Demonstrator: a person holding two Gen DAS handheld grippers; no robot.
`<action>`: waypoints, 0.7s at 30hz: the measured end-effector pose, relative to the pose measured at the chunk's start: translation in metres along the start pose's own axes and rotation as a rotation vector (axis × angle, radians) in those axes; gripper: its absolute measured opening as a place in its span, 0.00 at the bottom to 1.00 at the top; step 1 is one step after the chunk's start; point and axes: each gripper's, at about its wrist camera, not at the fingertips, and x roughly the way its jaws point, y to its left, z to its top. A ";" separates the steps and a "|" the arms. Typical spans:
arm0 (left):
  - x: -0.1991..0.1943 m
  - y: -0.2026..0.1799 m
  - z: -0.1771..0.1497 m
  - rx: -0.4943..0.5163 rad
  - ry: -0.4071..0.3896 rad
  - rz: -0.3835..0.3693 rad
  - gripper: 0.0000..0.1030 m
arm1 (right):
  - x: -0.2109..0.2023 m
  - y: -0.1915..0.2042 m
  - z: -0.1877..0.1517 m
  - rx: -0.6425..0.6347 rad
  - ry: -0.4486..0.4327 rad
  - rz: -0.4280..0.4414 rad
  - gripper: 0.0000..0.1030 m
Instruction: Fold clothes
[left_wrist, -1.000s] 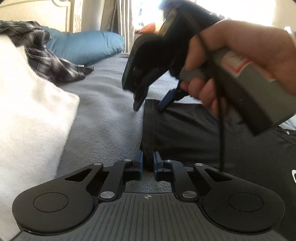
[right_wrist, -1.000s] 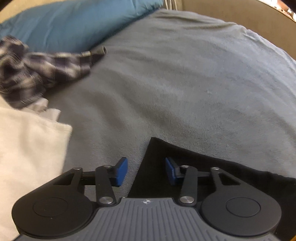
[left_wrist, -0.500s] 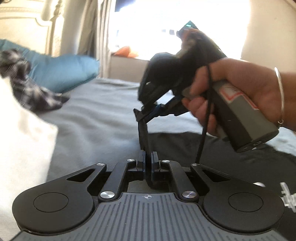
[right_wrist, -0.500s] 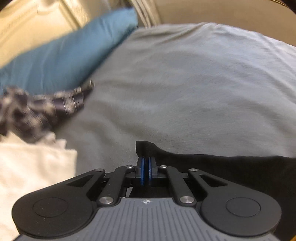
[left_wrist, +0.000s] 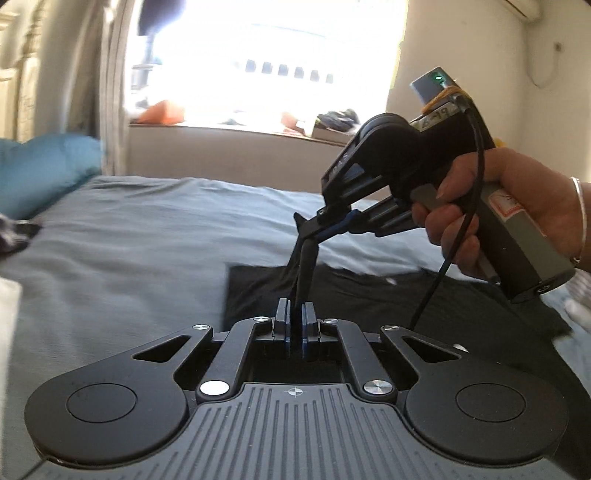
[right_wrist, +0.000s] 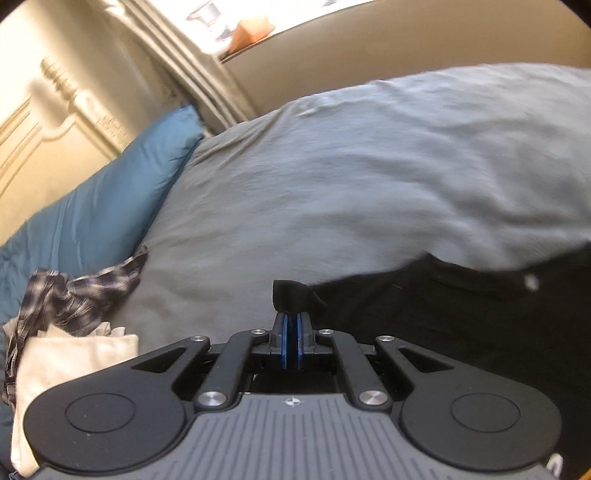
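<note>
Both grippers are clamping the same black garment, so the step in hand is looking like the lift for a fold. The left gripper is pinching one edge of it between its blue pads, and the right gripper, gripped by a hand at 3 o'clock in the left view, is clenched on the same strip of cloth a little further up. In the right view the right gripper is showing a small tuft of black cloth sticking out at 12 o'clock.

Next move is probably calling for carrying the raised edge across the rest of the garment, keeping both pinches tight and level (uneven height would skew the crease), then lowering and releasing.

Garment is lying mostly flat on the grey bedspread, one edge pulled up taut between the grippers; plain black, thin, limp. Exact type is unclear.
</note>
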 end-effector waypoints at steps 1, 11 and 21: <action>0.002 -0.006 -0.002 0.014 0.006 -0.009 0.03 | -0.002 -0.009 -0.003 0.015 -0.001 -0.004 0.04; 0.028 -0.031 -0.018 0.113 0.073 -0.030 0.03 | -0.010 -0.069 -0.024 0.114 -0.030 -0.039 0.04; 0.041 -0.039 -0.036 0.096 0.196 -0.117 0.07 | -0.001 -0.109 -0.042 0.120 0.020 -0.081 0.06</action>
